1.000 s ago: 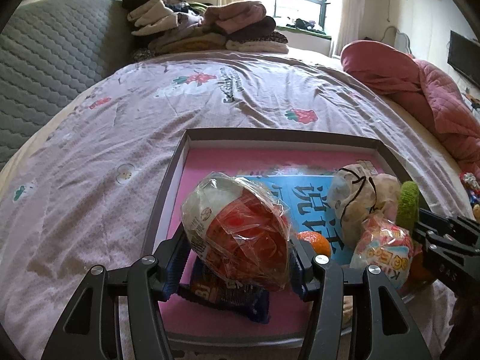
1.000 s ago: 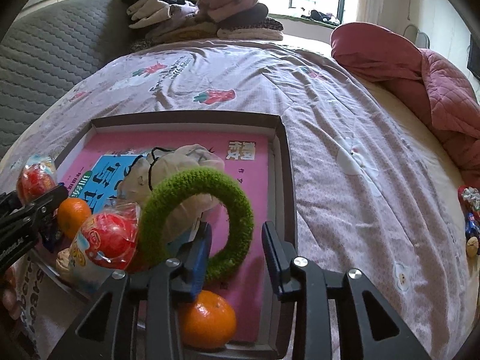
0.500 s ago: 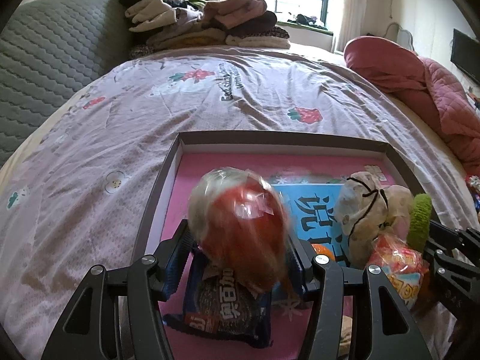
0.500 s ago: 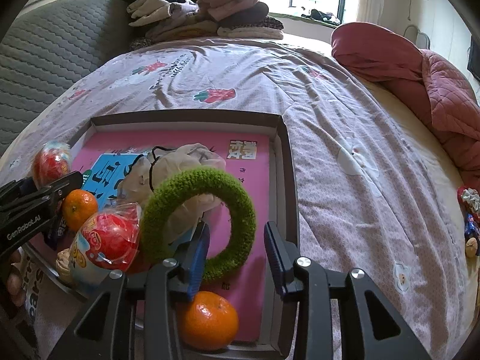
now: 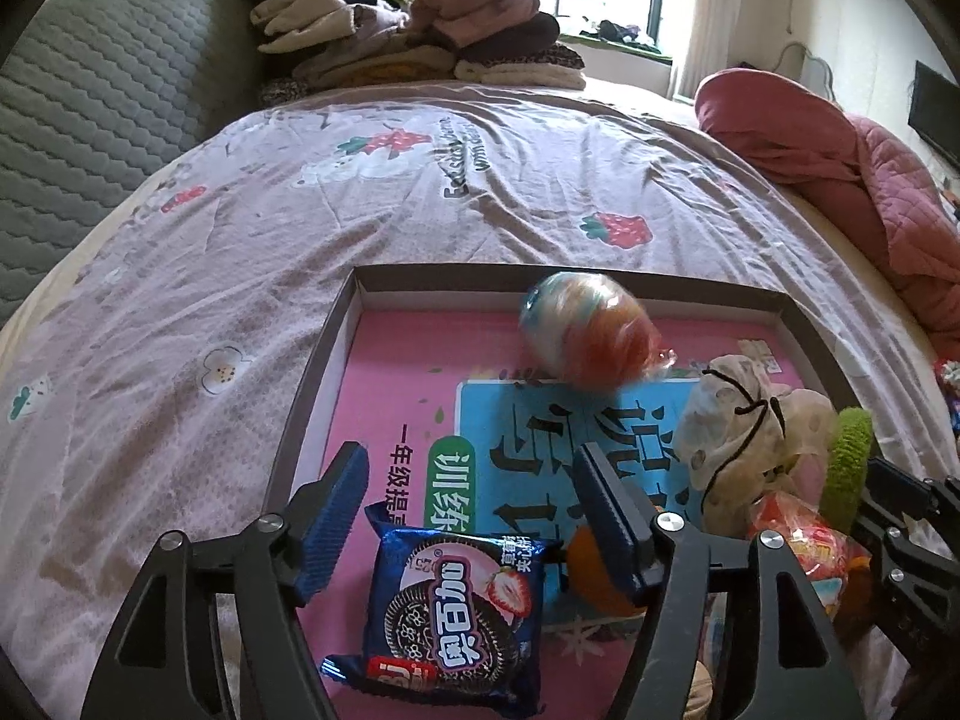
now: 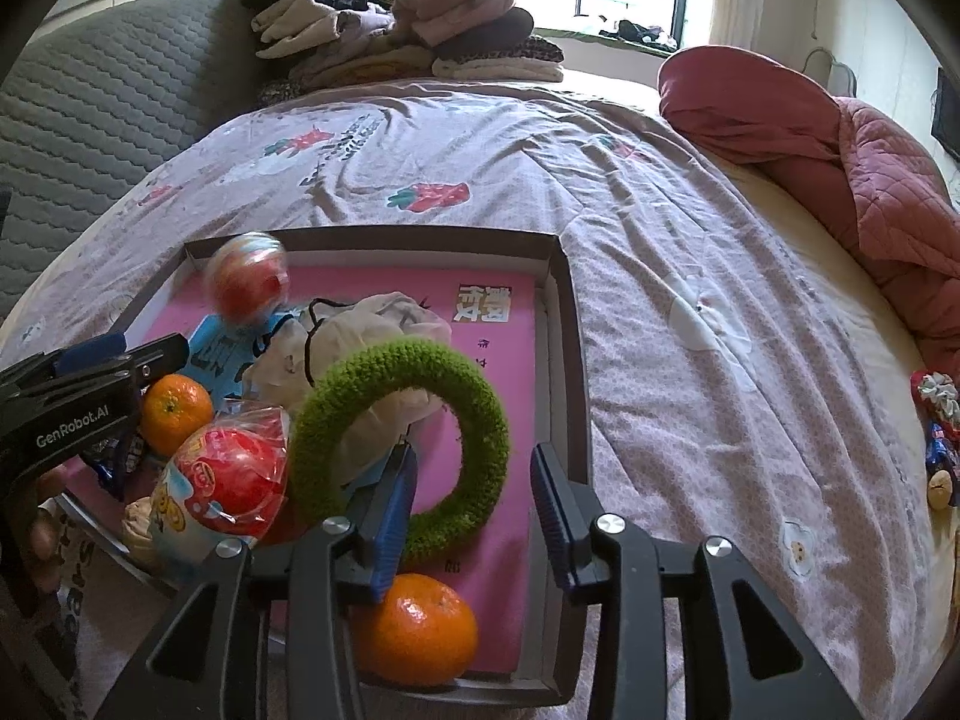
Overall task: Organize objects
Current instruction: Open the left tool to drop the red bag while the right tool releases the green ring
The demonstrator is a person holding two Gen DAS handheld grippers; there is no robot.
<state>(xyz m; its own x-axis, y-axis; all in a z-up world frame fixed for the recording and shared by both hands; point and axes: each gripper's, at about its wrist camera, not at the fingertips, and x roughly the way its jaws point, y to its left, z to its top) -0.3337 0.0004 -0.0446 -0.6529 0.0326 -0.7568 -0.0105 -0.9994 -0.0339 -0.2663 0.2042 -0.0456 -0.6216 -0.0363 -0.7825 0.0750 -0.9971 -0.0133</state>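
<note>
A shallow box [image 5: 312, 372] [image 6: 573, 360] with a pink book inside lies on the bed. A wrapped red egg toy [image 5: 585, 330] [image 6: 246, 285], blurred, is at the box's far side, apart from my left gripper [image 5: 471, 498], which is open and empty above a blue cookie packet [image 5: 450, 606]. My right gripper [image 6: 474, 495] is open over a green fuzzy ring [image 6: 402, 444], with one finger inside the ring's hole. Two tangerines [image 6: 174, 414] [image 6: 417, 630], a second wrapped egg toy [image 6: 225, 486] and a white cloth bag [image 6: 360, 330] also lie in the box.
A pile of folded clothes [image 5: 414, 42] sits at the head of the bed by a grey headboard [image 5: 90, 114]. A red quilt [image 6: 840, 168] lies at the right. Small toys [image 6: 936, 438] lie at the bed's right edge.
My left gripper opened and let go of the wrapped egg toy, which moved away to the far side of the box. The right gripper stayed over the green ring.
</note>
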